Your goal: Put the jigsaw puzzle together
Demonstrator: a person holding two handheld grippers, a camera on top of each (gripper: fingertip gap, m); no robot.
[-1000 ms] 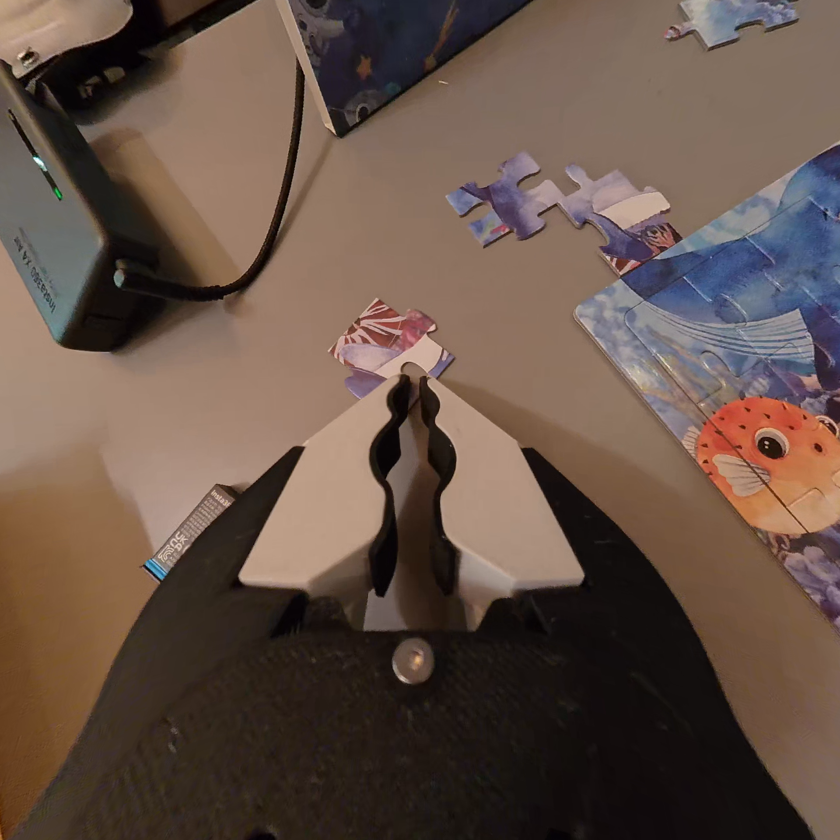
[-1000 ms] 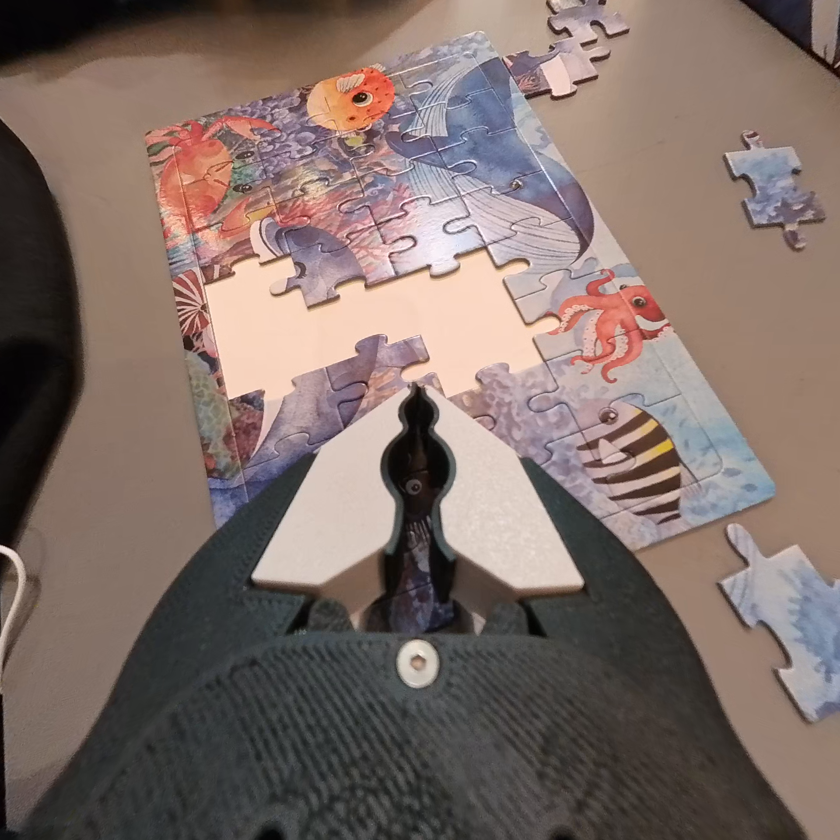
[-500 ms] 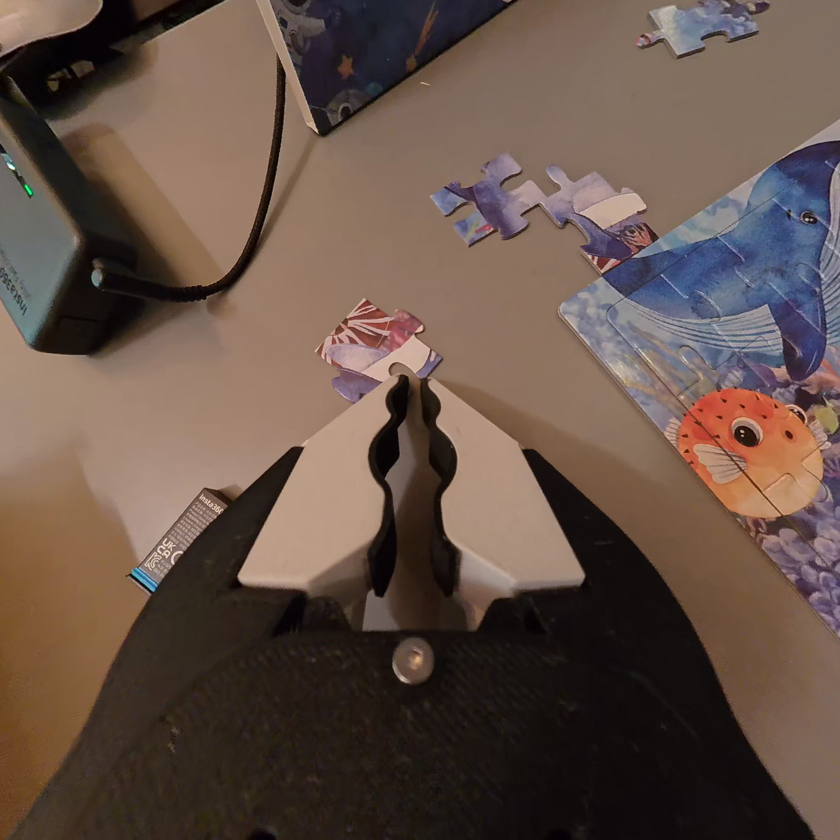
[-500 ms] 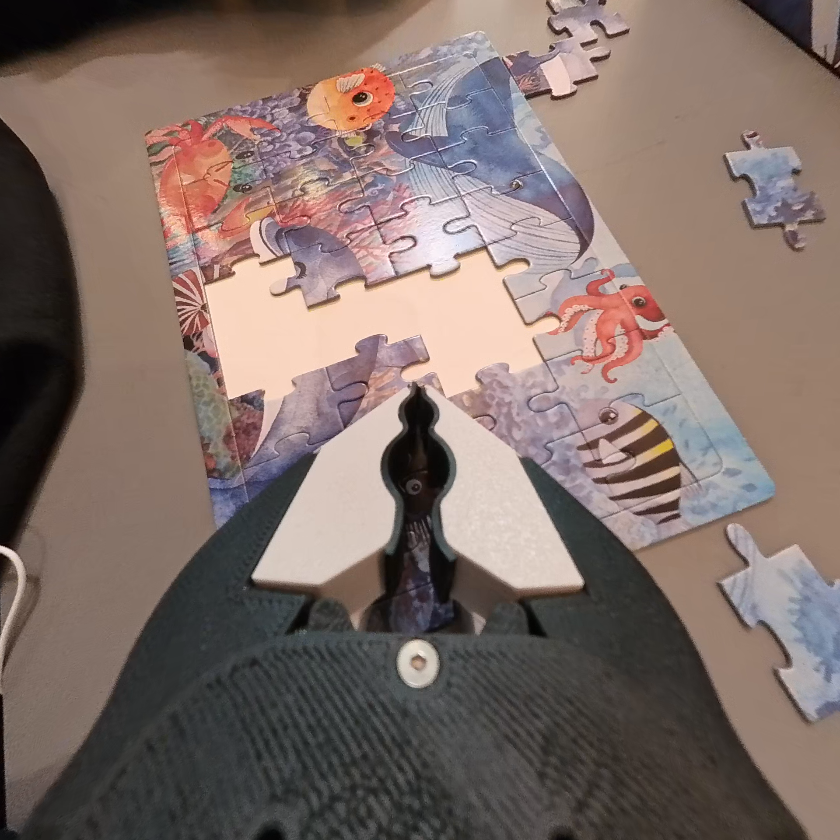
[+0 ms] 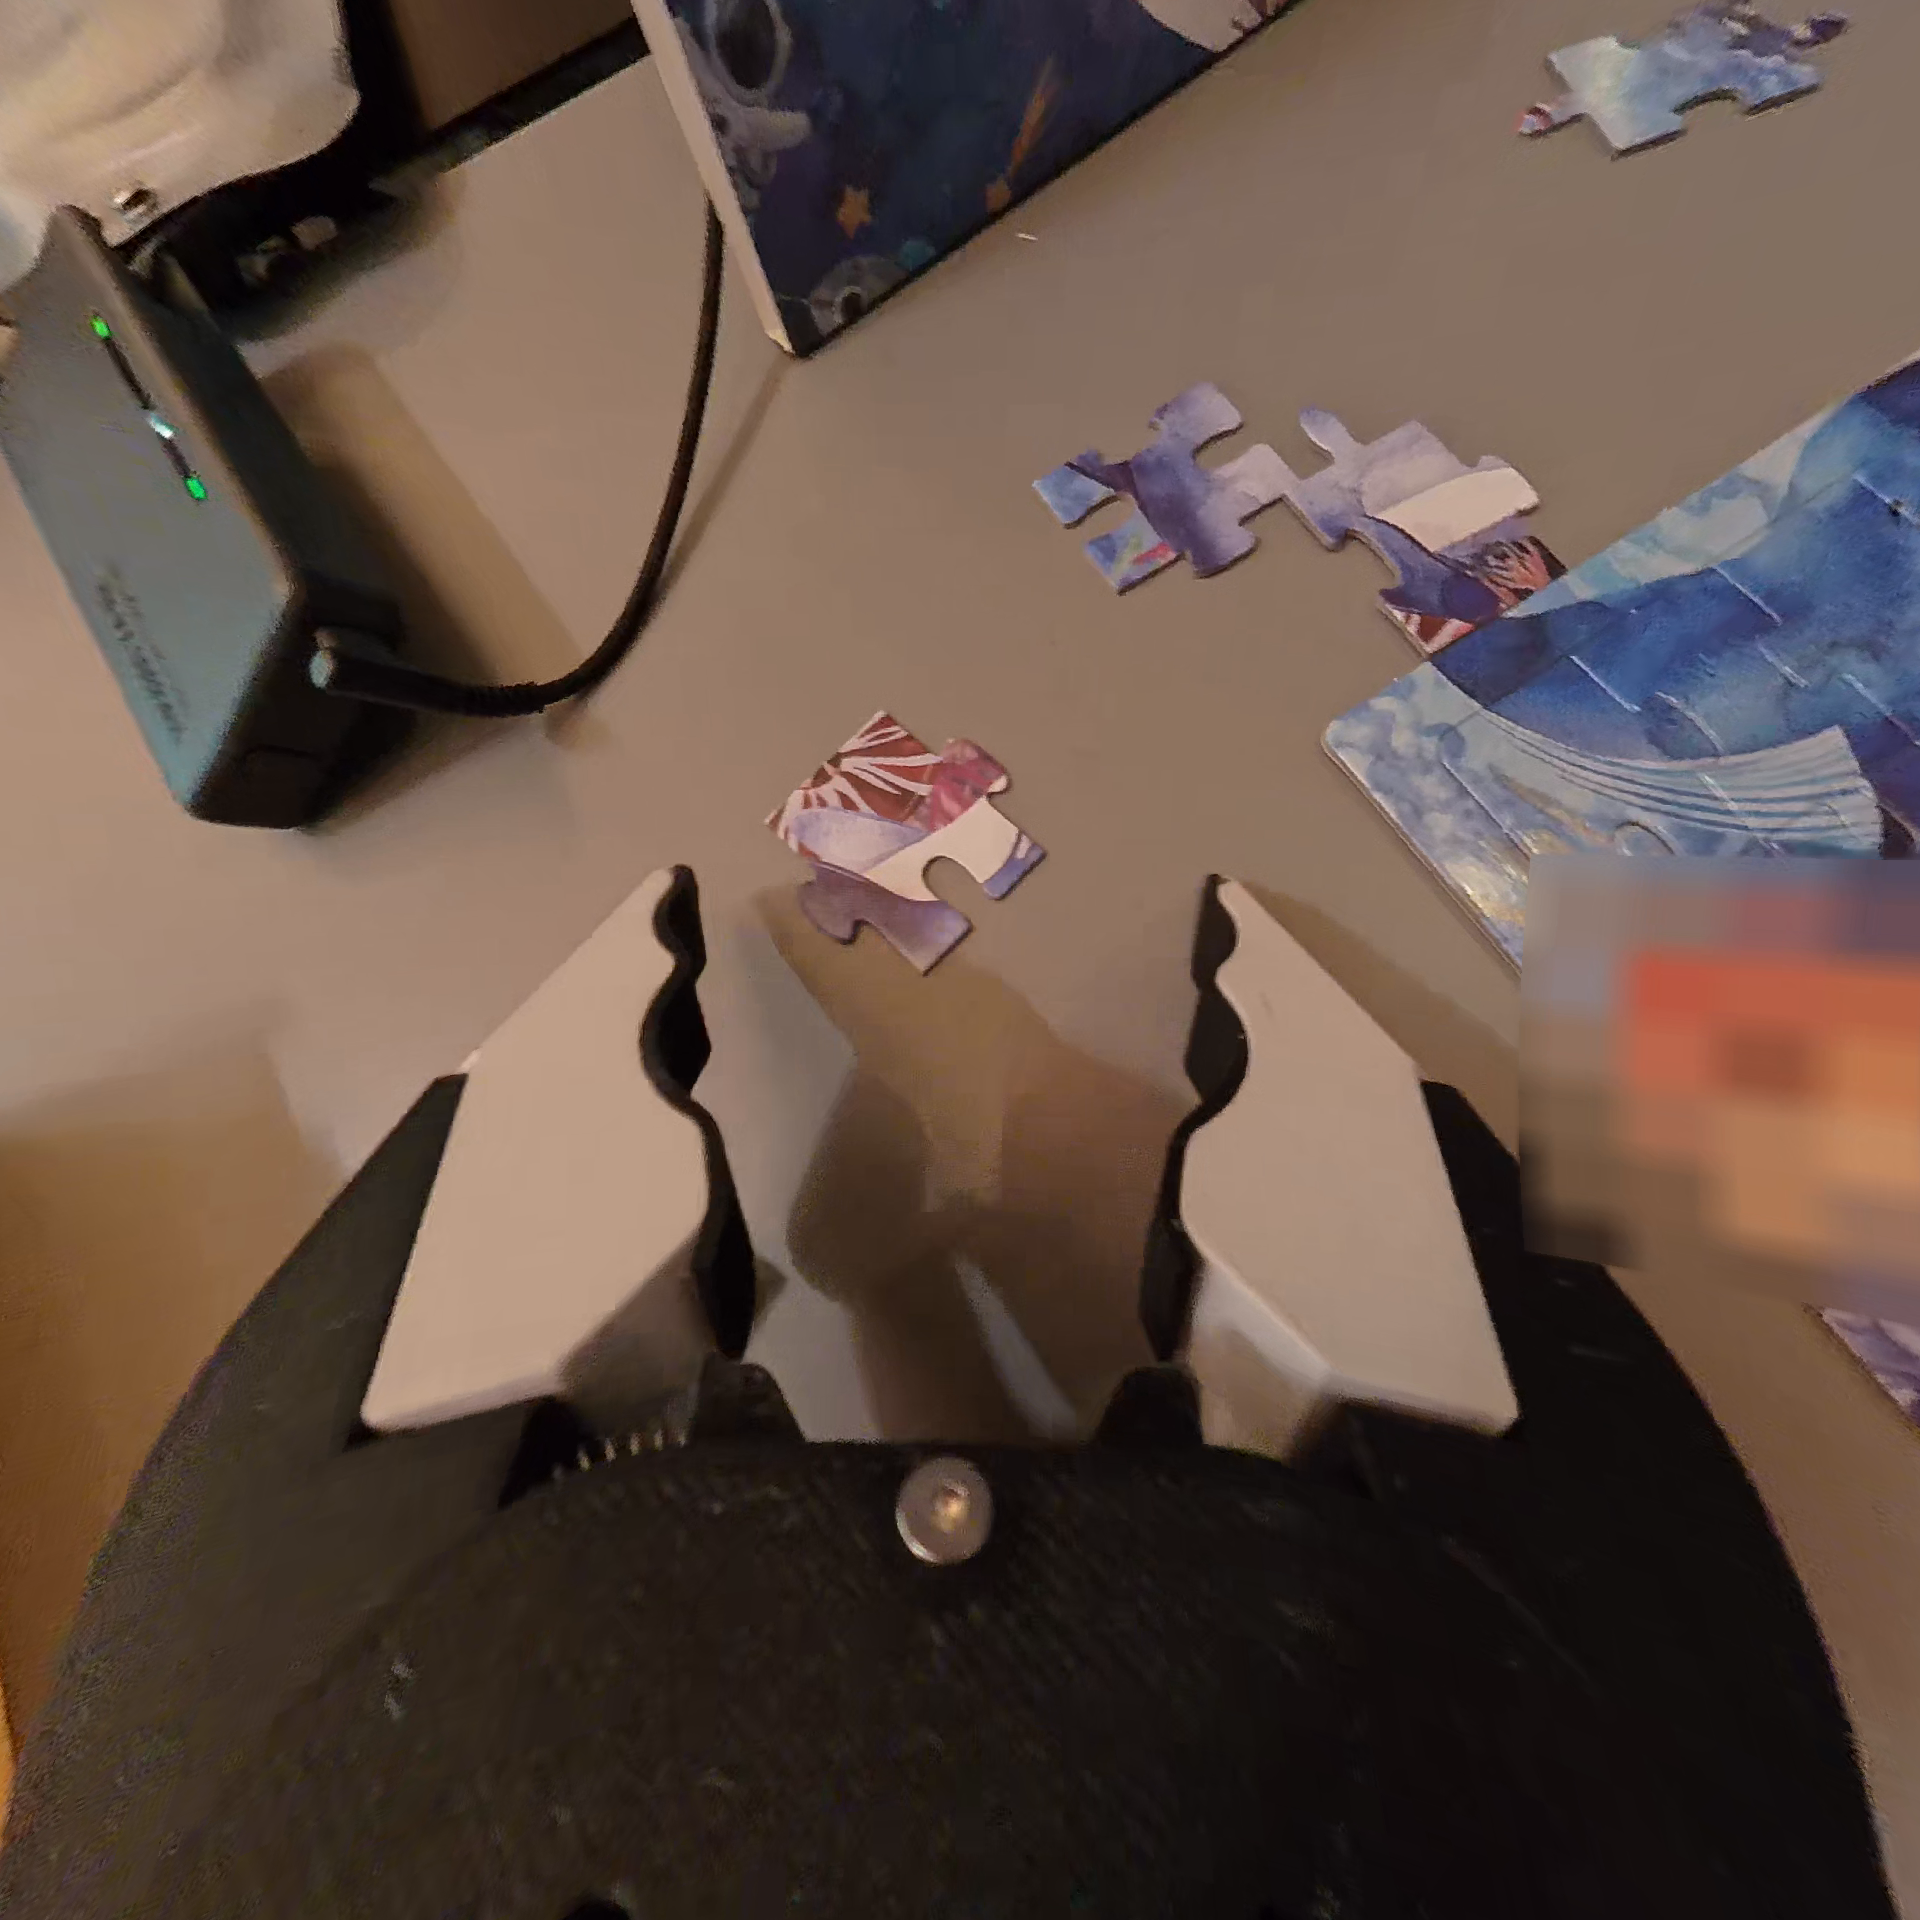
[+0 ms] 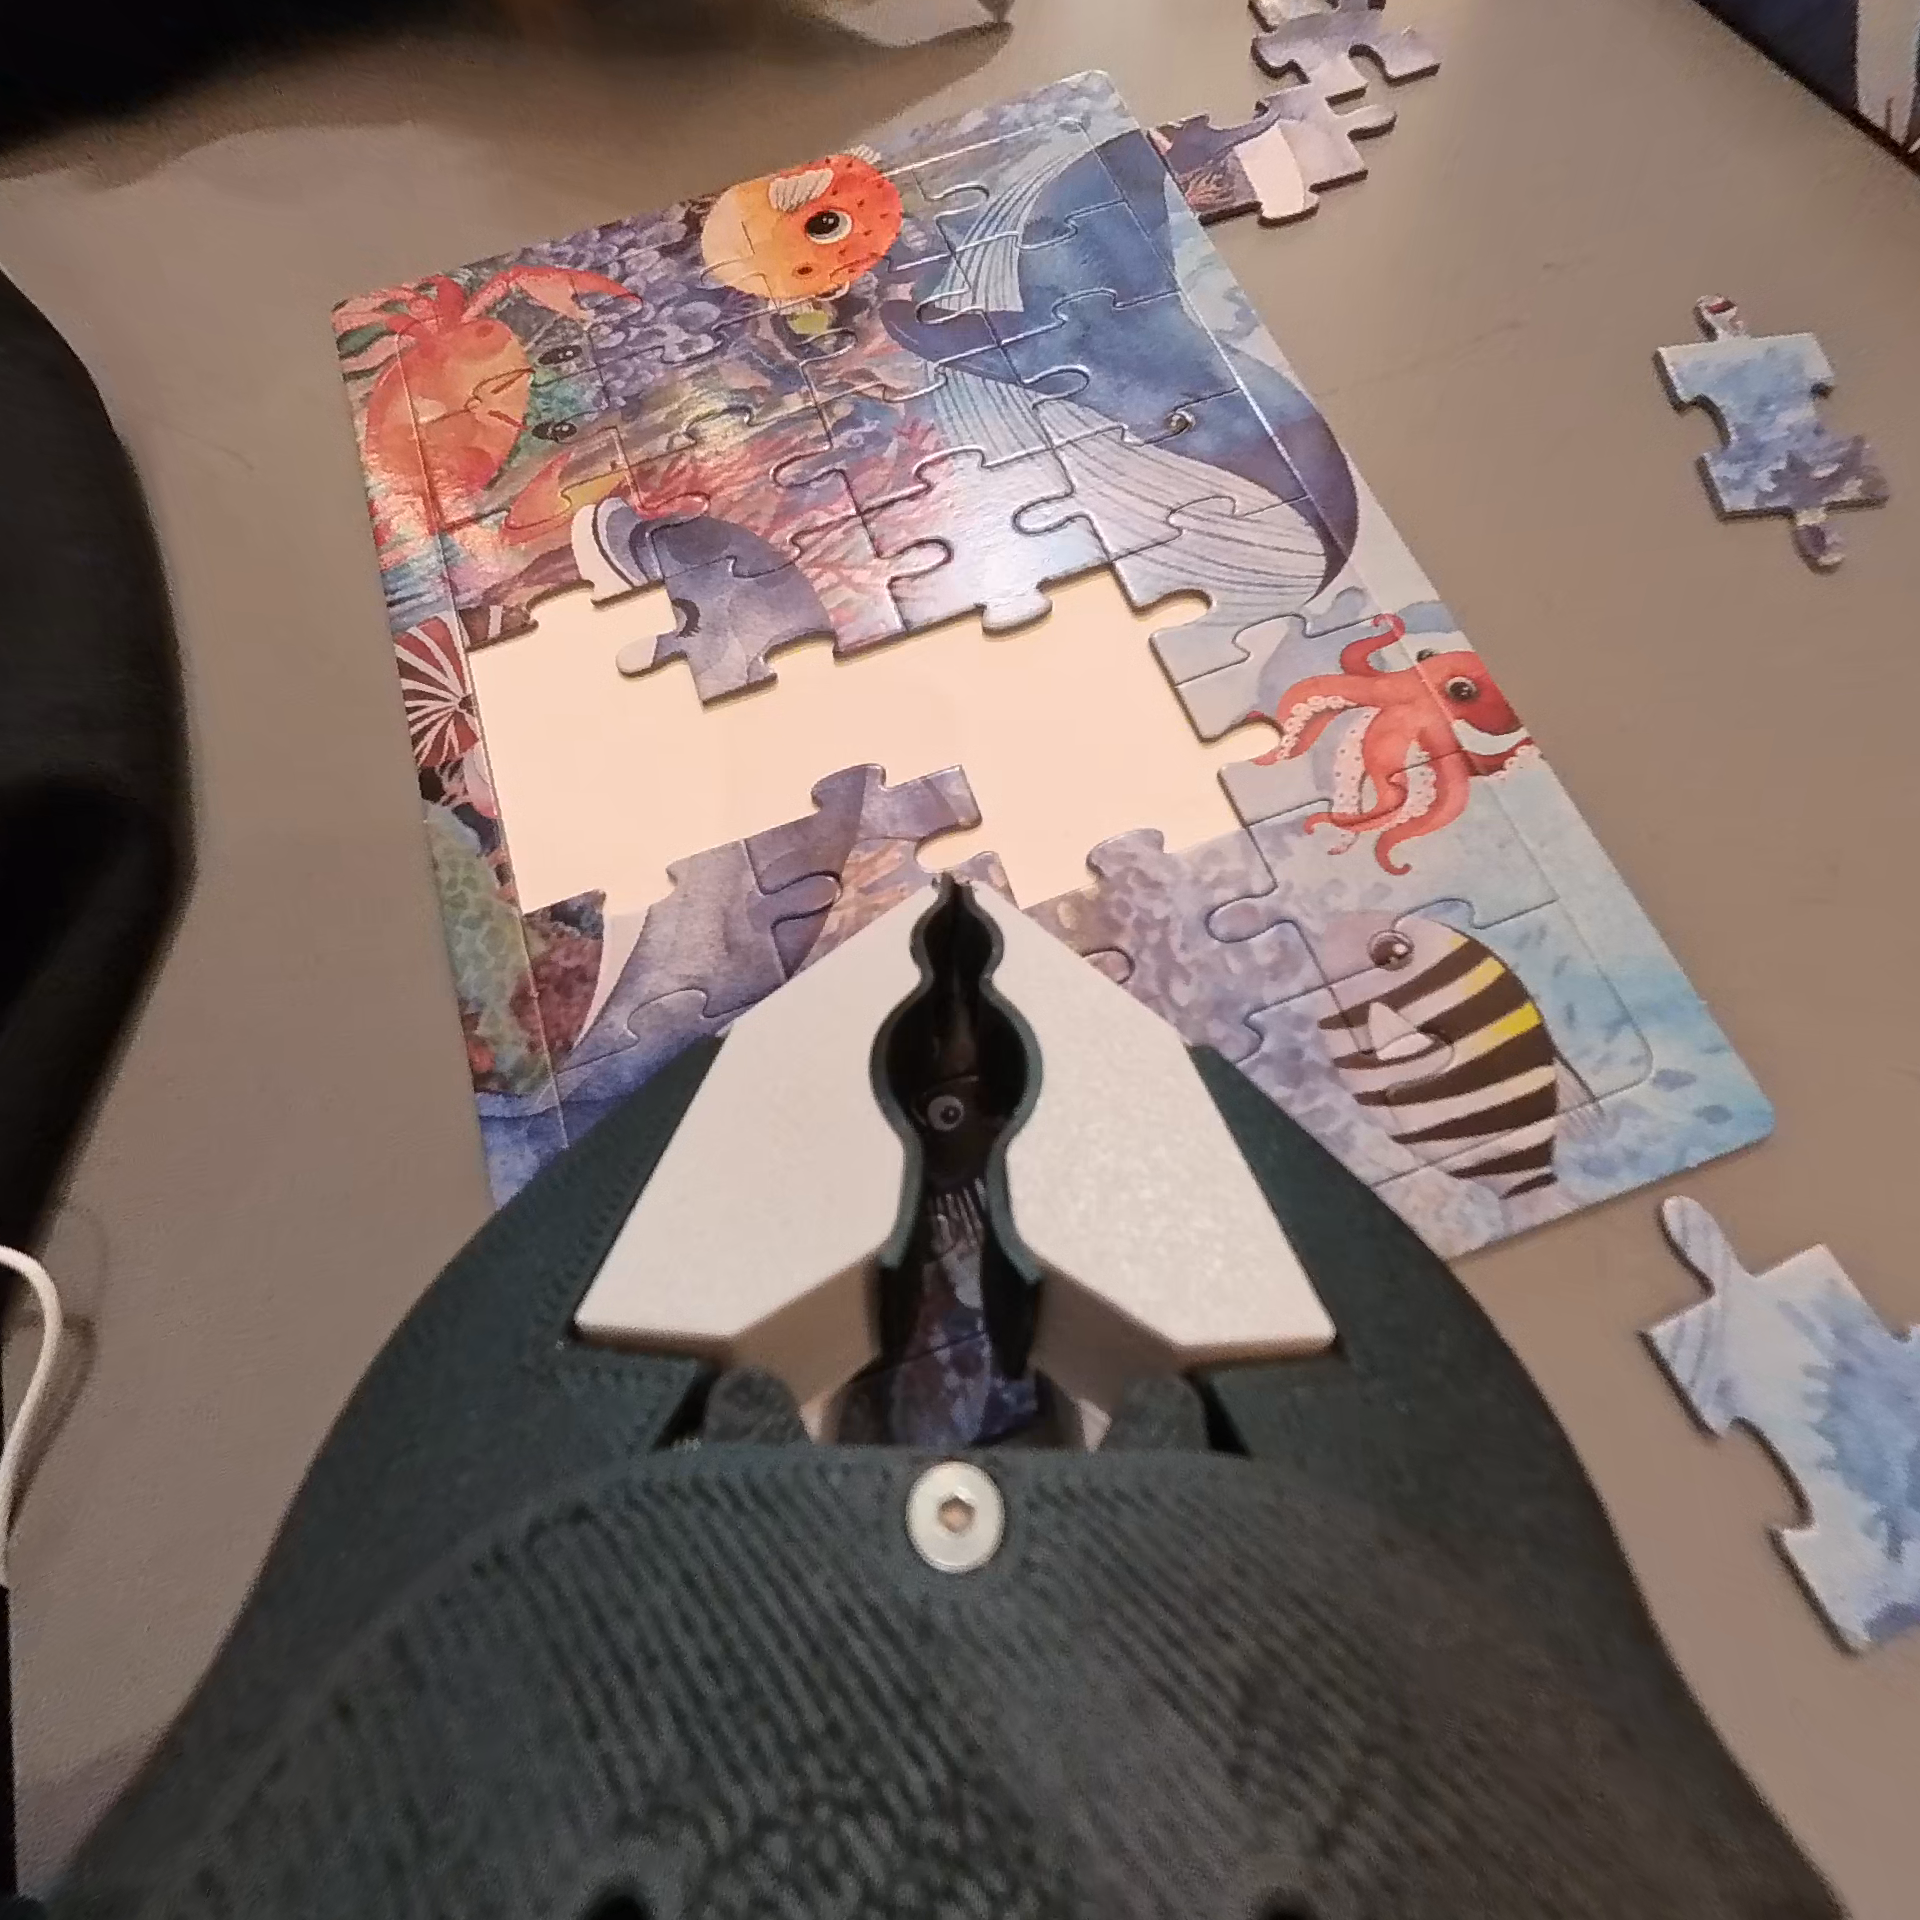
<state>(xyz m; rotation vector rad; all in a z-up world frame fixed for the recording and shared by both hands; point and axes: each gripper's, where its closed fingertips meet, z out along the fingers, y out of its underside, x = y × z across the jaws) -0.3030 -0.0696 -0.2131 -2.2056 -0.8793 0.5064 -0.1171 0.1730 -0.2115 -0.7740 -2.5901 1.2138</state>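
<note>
1. The left tongs (image 5: 940, 894) are wide open, holding nothing. A loose piece (image 5: 909, 836) lies on the table (image 5: 935, 582) just ahead.
2. The right tongs (image 6: 951, 891) are closed, empty, over the puzzle (image 6: 831, 436).

I'm seeing a dark charger box (image 5: 145, 582) sitting on the grey table (image 5: 935, 644), green lights glowing, black braided cable (image 5: 665, 520) running from its end.
</note>
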